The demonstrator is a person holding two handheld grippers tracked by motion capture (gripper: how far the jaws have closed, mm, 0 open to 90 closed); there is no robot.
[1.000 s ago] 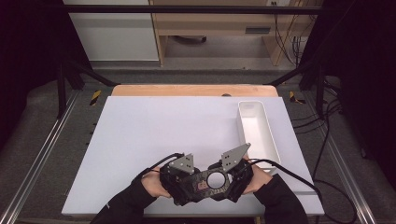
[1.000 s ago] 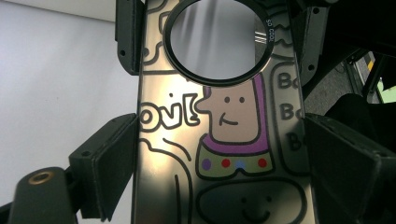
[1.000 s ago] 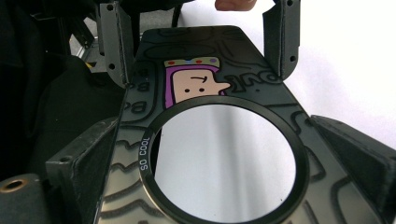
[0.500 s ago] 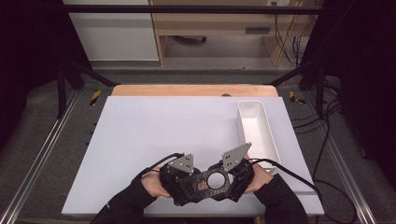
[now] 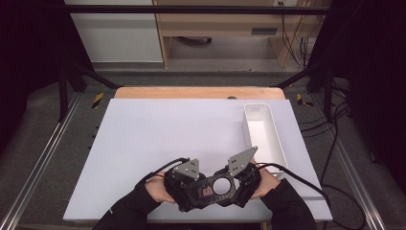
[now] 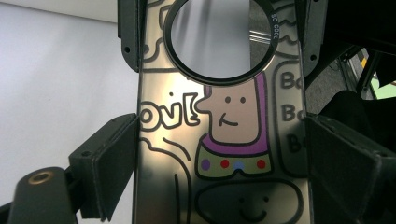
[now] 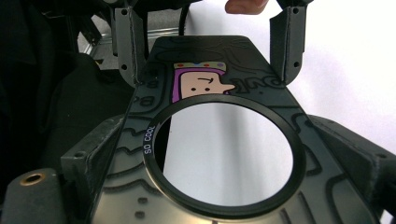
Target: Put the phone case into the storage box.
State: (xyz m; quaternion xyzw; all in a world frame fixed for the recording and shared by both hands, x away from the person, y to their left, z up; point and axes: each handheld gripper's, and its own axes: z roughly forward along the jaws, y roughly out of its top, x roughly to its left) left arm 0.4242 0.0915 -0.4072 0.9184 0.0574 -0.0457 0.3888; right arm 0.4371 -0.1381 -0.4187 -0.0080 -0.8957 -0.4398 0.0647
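Both pairs of jaws are clamped on one flat, dark card (image 5: pixel 210 188), held between the two grippers at the near edge of the white table (image 5: pixel 158 139). Seen from the high view, the left gripper (image 5: pixel 191 188) takes the card's left end and the right gripper (image 5: pixel 235 186) its right end, so the two tools face each other with the card bridging them, a hand (image 5: pixel 155 190) behind each. In the left gripper view, the black pads (image 6: pixel 114 158) press the card's long edges beside a cartoon figure (image 6: pixel 233 135) in purple and tan (lettering around it is partly cut off). A round, ring-edged window (image 7: pixel 224 156) pierces the card near its right end; the ring reads "SO COOL" in the right gripper view, and the white table shows through it. Farther off on the right of the table lies a long white tray (image 5: pixel 263 132), well apart from the grippers.
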